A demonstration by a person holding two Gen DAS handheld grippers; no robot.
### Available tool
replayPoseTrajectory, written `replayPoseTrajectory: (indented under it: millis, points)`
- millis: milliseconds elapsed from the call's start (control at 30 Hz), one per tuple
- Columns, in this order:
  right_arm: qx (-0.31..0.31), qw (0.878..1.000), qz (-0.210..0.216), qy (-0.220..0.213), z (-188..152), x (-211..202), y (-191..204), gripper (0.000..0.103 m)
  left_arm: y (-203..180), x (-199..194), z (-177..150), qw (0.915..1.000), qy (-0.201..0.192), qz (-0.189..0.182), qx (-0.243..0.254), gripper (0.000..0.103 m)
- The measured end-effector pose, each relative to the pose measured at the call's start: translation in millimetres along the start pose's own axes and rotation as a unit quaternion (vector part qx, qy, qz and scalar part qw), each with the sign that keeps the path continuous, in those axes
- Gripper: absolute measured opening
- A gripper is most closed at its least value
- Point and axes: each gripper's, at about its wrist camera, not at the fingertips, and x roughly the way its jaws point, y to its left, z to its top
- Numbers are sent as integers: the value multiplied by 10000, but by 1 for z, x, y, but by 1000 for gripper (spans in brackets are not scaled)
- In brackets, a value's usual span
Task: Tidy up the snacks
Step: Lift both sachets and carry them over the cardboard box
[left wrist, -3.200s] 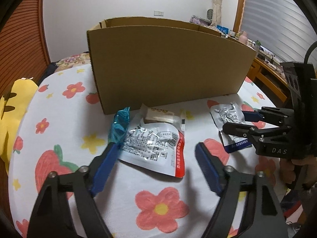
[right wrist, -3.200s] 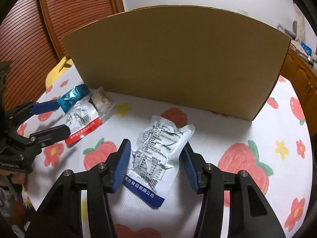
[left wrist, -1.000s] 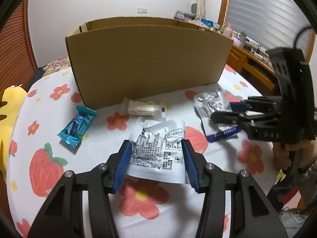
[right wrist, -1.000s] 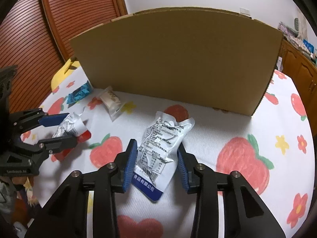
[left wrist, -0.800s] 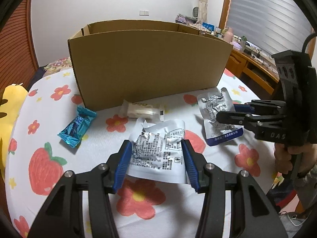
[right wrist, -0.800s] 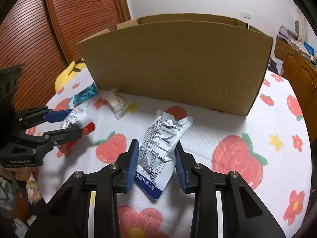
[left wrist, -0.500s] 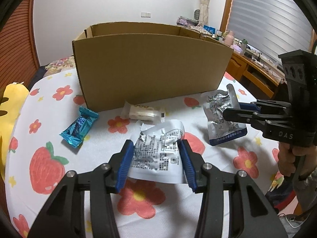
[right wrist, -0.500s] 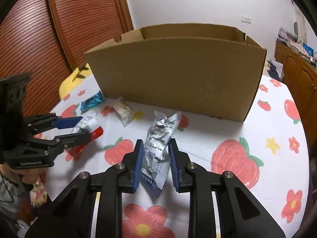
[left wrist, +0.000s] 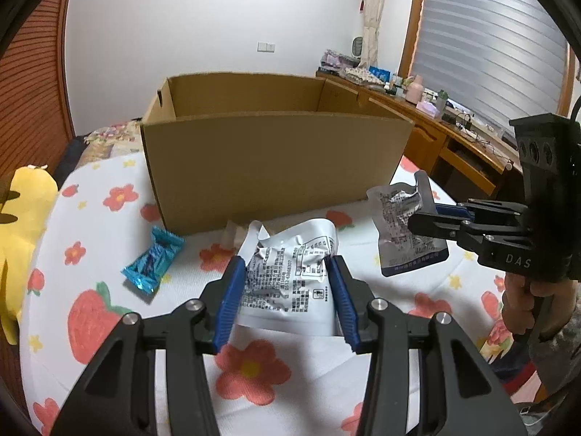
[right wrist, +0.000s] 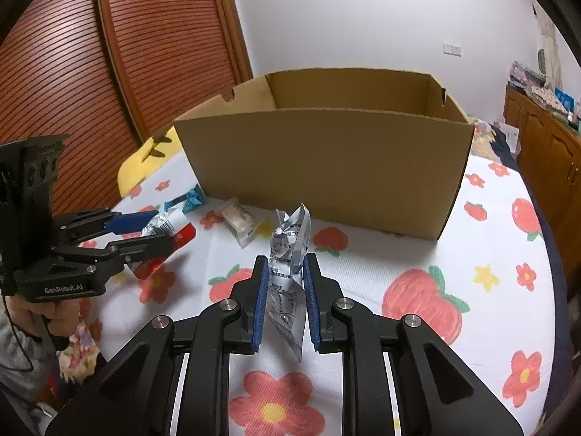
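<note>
Crinkled foil pouches [left wrist: 287, 283]; smooth rectangular cardboard box [left wrist: 276, 167]

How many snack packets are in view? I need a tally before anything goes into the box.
4: a red-edged pouch in the left gripper, a blue-edged pouch in the right gripper, a blue candy and a pale packet on the tablecloth. The box's floor is hidden.

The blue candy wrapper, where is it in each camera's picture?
Left wrist view: the blue candy wrapper lies left of centre on the tablecloth, near the cardboard box's left corner.
Right wrist view: only partly seen, left of centre, beside the same corner.
Shared landmark: the cardboard box.
</note>
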Motion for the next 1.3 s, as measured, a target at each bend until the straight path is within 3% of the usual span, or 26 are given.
replayPoseTrajectory:
  millis: [500, 867, 1300]
  points:
    - [-156, 9989, -61, -445, 25, -36, 1, 17, 9, -17, 38, 9988, -452, 173, -18, 46]
    - [-609, 9930, -356, -949, 77, -66, 5, 17, 14, -37, 89, 9950, -951, 290, 128, 46]
    - [-955, 9872, -647, -1099, 118, -56, 10, 17, 16, -41, 129, 9930, -1117, 334, 204, 46]
